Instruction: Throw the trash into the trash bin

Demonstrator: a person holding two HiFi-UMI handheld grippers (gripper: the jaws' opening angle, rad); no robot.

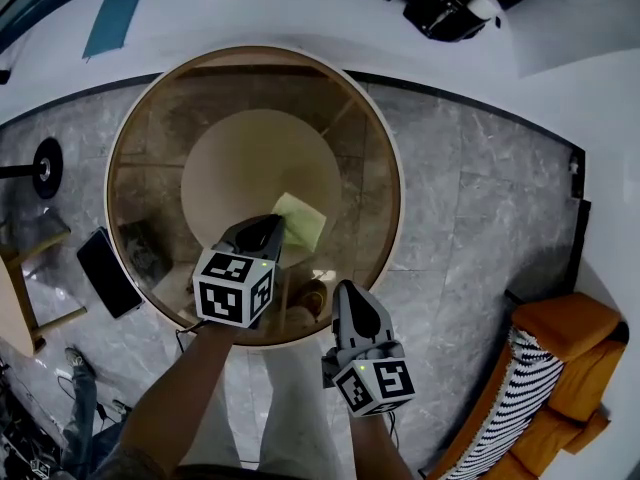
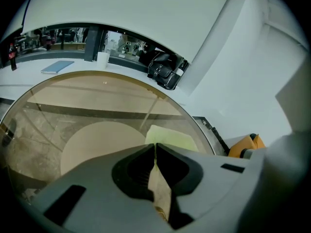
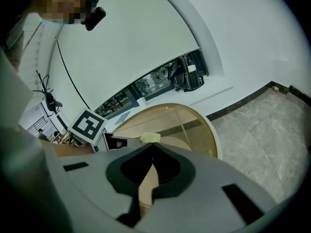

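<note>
the biggest thing in front of the person is the round glass-topped bench with a pale wooden rim (image 1: 165,133), one of it; off to the right, on the grey marble floor (image 1: 480,198), stands one orange sofa (image 1: 570,353); no trash bin shows from any angle, so i count none.

there are two grippers, both low over the near side of the bench; the left gripper (image 2: 155,147) has its jaws pressed together at the tips, and it looks to be pinching the near edge of the pale yellow-green paper sheet (image 1: 303,220); that sheet is the one piece of trash, and the rest of it lies flat on the glass just right of the middle; the right gripper (image 3: 153,147) hangs by the near rim, jaws pressed together on nothing.

what could go wrong, as i see it: the bite is only on the very edge of a thin sheet, so on the lift it may slide out or tear; a flat sheet can cling to glass and drag rather than rise; with the bin out of sight the carry may be long, giving the sheet time to flap loose and drop to the floor.
</note>
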